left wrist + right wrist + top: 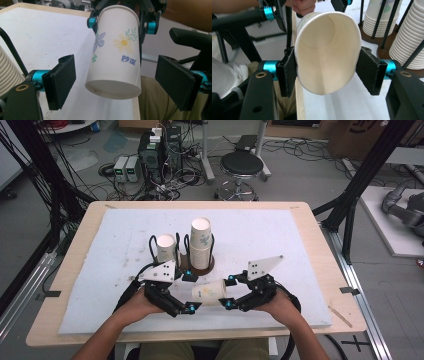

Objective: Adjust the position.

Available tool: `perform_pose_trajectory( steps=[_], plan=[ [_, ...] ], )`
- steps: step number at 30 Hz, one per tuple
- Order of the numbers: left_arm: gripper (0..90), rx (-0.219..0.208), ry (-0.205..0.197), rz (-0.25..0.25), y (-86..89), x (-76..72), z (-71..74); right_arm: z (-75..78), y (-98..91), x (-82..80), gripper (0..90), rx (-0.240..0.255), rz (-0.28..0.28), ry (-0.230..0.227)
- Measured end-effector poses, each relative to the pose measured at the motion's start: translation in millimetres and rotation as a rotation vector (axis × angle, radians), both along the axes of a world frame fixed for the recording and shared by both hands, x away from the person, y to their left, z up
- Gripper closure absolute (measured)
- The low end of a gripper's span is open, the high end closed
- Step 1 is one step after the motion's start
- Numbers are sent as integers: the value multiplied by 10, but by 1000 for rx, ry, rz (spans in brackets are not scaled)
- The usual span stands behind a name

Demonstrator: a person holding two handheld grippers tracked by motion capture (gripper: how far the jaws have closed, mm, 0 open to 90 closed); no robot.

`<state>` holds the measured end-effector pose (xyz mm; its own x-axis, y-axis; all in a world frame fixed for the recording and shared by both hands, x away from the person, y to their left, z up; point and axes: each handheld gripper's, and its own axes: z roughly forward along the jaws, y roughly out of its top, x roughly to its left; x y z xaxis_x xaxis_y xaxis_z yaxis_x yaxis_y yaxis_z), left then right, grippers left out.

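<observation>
Right gripper (325,68) clamps a paper cup (327,52) at its rim, sideways. Left gripper (117,85) jaws spread apart around the cup's base, not touching. Blue characters "妙潔" under a yellow daisy.

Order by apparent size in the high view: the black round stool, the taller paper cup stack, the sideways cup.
1. Black round stool, though farther away.
2. Taller white paper cup stack.
3. Sideways flower-printed paper cup, nearest yet smallest.
</observation>
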<state>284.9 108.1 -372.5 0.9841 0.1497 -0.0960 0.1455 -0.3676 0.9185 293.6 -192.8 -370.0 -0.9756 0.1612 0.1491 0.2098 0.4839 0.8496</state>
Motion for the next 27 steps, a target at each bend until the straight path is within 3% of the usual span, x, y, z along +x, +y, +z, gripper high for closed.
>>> perform_pose_trajectory(
  steps=[9, 18, 27],
  plan=[
    [178, 67, -13, -6, -39, 1, 32, 240, 185, 56, 380, -180, 50, -58],
    [194, 146, -10, -5, -94, 25, 46, 391, 364, 66, 379, -319, 88, -98],
    [219, 183, -6, -11, -170, 32, 22, 535, 540, 45, 377, -458, 122, -142]
  ],
)
